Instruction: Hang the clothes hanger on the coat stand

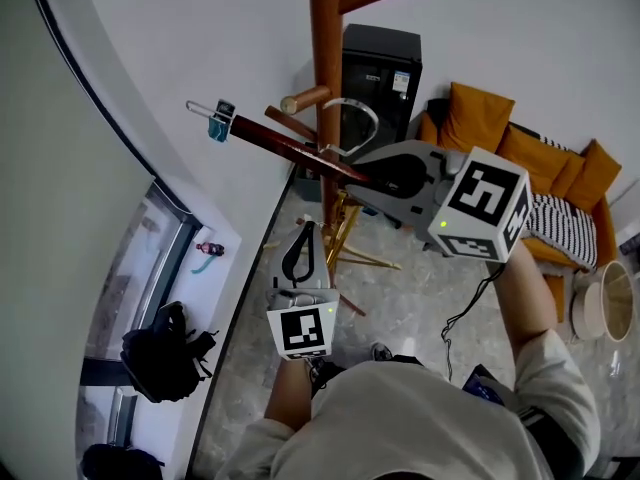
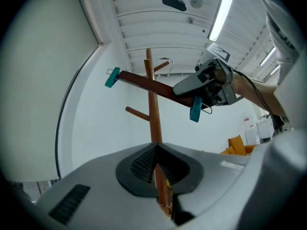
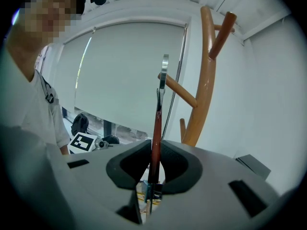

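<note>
Hanger is slanting across the head view, a blue clip on its end at 10 o'clock. Its metal hook is sitting just at 3 o'clock of the coat stand. The right gripper is clamping the wooden bar. The left gripper is hanging lower, toward 6 o'clock, well apart from it.

In the left gripper view, the pads are meeting with nothing between them; the stand's pole is only showing behind them.

In the right gripper view, the jaws are pinching the bar edge-on, slightly parted by its thickness. The hook is pointing to 12 o'clock beside a peg.

The approach step seems in hand, with the hook apparently not yet over a peg. Next it probably needs lifting over the peg, then lowering.
</note>
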A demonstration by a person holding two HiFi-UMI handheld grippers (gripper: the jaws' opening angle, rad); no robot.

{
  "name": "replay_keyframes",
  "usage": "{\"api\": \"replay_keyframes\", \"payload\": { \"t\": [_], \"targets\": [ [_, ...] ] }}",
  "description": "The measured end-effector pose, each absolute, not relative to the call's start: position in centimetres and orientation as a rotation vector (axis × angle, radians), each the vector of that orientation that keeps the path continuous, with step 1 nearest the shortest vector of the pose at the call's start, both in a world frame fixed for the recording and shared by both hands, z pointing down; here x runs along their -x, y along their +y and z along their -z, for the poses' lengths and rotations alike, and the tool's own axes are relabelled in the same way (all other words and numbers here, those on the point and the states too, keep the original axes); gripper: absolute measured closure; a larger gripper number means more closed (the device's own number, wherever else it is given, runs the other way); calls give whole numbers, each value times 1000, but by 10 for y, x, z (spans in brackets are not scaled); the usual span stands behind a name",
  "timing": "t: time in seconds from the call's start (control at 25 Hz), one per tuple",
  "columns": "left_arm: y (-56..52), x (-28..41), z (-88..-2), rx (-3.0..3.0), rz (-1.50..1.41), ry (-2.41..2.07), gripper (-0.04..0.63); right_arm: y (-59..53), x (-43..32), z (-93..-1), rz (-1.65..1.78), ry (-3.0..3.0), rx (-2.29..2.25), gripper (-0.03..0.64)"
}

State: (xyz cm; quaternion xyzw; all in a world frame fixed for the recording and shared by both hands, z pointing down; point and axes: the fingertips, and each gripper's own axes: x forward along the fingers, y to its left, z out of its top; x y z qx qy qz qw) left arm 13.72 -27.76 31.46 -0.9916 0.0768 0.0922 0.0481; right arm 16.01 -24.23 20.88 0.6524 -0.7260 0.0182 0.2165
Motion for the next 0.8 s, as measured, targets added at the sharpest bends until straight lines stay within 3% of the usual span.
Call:
{"api": "replay_keyframes", "payload": {
  "t": [0.8],
  "targets": [
    [-274, -132, -308, 2970, -248, 224, 586, -269, -165, -205, -156, -2133, -1805, 561]
  ]
}}
